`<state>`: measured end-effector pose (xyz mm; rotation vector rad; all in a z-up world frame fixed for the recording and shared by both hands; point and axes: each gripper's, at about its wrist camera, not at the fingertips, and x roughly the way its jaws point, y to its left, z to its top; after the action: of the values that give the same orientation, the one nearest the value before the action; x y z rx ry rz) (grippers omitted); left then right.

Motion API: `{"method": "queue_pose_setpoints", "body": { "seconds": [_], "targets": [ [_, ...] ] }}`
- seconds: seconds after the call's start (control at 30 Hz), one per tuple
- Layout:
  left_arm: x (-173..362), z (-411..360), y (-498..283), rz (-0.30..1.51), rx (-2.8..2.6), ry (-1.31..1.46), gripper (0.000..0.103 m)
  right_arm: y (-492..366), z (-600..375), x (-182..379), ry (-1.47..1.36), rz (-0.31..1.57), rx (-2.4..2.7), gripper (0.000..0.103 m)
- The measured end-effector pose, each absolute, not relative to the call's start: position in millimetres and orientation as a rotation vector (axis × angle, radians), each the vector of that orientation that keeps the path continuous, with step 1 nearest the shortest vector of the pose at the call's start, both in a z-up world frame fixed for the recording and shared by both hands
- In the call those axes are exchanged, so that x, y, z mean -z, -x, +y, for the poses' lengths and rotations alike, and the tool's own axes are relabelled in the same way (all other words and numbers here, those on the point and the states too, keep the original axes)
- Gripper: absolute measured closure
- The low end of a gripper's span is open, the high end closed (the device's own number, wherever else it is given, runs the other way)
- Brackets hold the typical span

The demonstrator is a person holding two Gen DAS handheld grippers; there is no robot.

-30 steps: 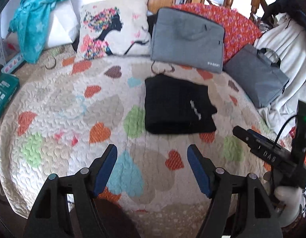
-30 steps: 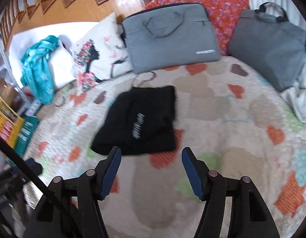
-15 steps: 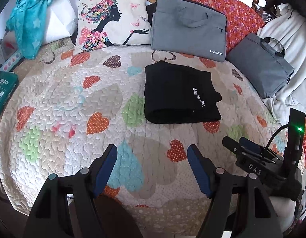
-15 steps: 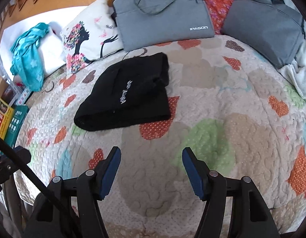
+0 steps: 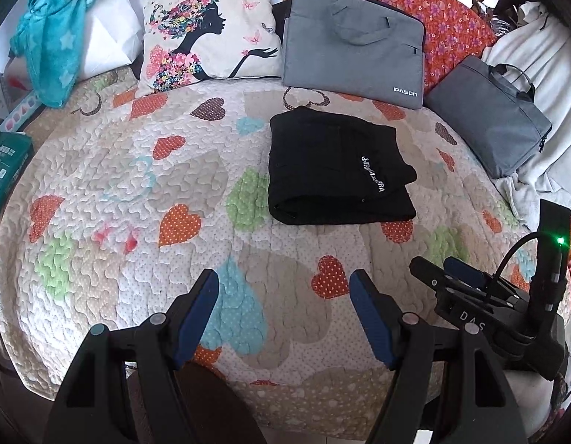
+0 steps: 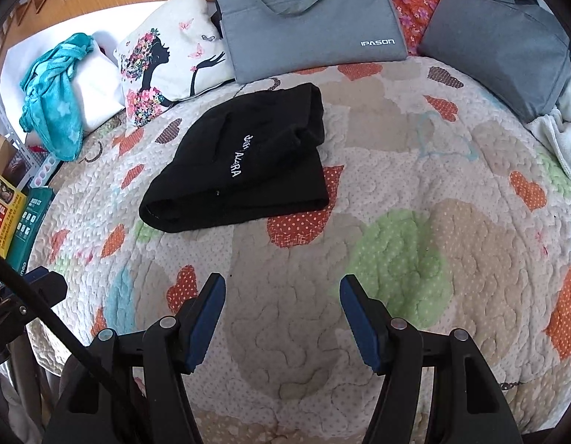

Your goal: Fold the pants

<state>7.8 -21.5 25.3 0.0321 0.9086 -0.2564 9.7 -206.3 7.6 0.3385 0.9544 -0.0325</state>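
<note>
Much bare quilt (image 5: 145, 192) around pants (image 5: 333, 170)

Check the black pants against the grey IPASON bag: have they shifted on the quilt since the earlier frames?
No. The folded black pants lie just in front of the grey IPASON bag, over the same hearts of the quilt as before; only the cameras' angle has changed.

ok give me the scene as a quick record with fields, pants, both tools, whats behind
pants: black fabric pants with white lettering, folded into a compact rectangle, lying flat
surface: heart-patterned quilted bedspread
left tool: open, empty, short of the pants
right tool: open, empty, short of the pants
behind pants: grey laptop bag marked IPASON, white cushion with a floral silhouette print
far right: second grey handled bag
task state: pants look fully folded
</note>
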Motion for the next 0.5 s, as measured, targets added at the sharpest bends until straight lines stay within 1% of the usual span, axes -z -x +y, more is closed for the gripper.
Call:
{"method": "queue_pose_setpoints", "body": {
  "seconds": [0.5],
  "targets": [
    [-22.9,-23.2,-6.0,0.917,0.251,-0.030,0.031,-10.8,-198.7,-2.8,-0.317,0.978,0.015,0.033]
  ]
}}
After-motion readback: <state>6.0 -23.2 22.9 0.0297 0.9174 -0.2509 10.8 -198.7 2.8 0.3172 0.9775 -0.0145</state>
